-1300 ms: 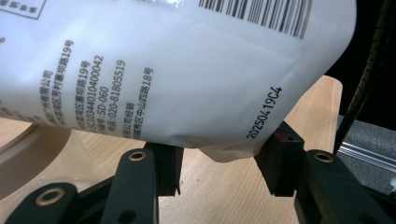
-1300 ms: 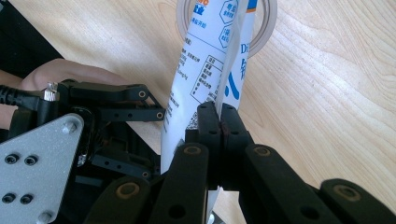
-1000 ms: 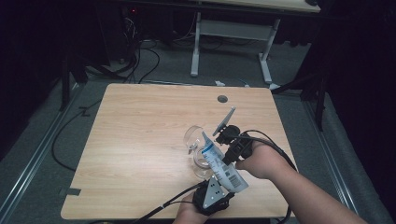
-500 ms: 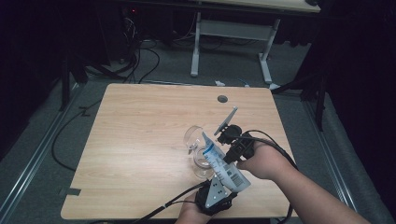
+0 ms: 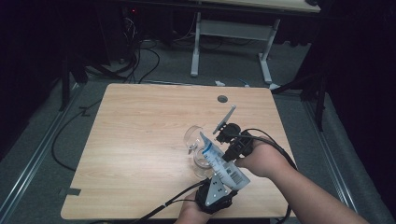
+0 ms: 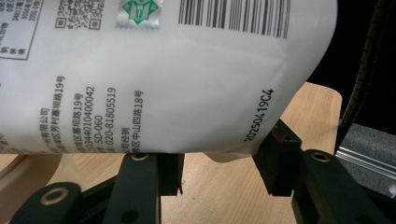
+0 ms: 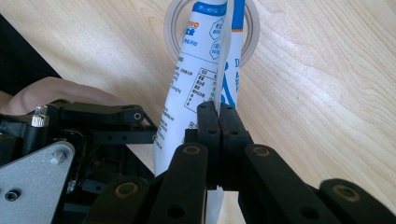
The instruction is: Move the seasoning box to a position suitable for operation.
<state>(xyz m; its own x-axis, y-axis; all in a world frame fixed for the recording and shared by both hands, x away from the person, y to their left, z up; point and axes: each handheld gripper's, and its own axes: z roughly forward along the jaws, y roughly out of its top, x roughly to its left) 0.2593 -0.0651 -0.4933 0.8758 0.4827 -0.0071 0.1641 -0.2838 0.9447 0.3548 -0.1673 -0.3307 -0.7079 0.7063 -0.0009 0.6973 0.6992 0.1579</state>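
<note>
Nearest the person, the left gripper point(image 5: 219, 184) clasped the fat bottom end of a white refill pouch point(image 5: 223, 164), its jaws set either side of the bulge, as the left gripper view showed; that grip probably carried the weight and set the tilt. The right gripper point(image 7: 218, 122) was clenched tight on the pouch's thin side seam, likely to steady it and aim the top. Held this way, the pouch slanted up from the near table edge, its upper end reaching over the mouth of a clear glass point(image 5: 195, 139) that stood on the wooden table point(image 5: 140, 126), which suggested pouring.

On the pouch, a barcode point(image 6: 233, 16) ran along the top, with the stamped code "20250419C4" point(image 6: 258, 115) near the corner, the lines "SD-060" and "020-81805519" among Chinese print, and a green and white emblem point(image 6: 138, 11). Beyond the table lay dark floor and cables point(image 5: 140, 60).
</note>
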